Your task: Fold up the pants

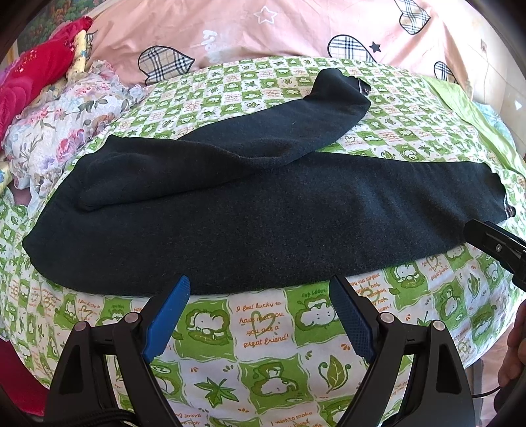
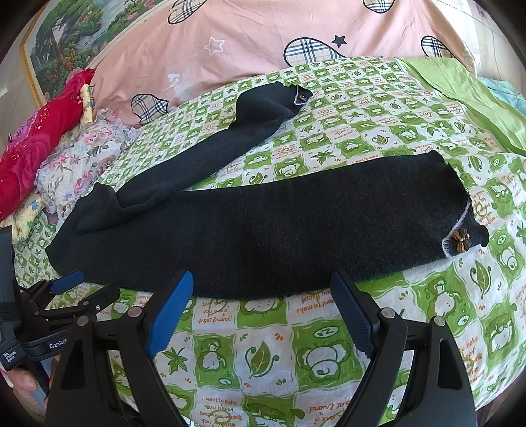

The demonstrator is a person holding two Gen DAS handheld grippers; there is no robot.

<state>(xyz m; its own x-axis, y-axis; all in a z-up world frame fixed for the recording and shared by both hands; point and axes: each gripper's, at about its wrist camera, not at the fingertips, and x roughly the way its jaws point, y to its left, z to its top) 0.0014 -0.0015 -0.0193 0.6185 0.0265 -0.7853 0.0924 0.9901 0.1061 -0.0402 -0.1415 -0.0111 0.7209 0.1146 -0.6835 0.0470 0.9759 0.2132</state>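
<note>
Dark green-black pants [image 1: 250,216] [image 2: 263,226] lie flat on the green-and-white checked bedsheet, waist to the left. One leg runs straight to the right and ends in a cuff with a brown button [image 2: 461,243]. The other leg [image 1: 296,121] [image 2: 213,154] angles away toward the far side. My left gripper [image 1: 259,292] hovers open just in front of the pants' near edge, nothing between its blue pads. My right gripper [image 2: 263,289] also stands open at the near edge, further right along the straight leg. Each gripper shows at the edge of the other's view.
A pink duvet [image 1: 279,29] with plaid hearts is heaped along the back. Floral fabric [image 1: 62,131] and a red cloth [image 1: 36,72] lie at the left. A plain green sheet [image 2: 466,95] covers the far right. The bed's near edge drops off below the grippers.
</note>
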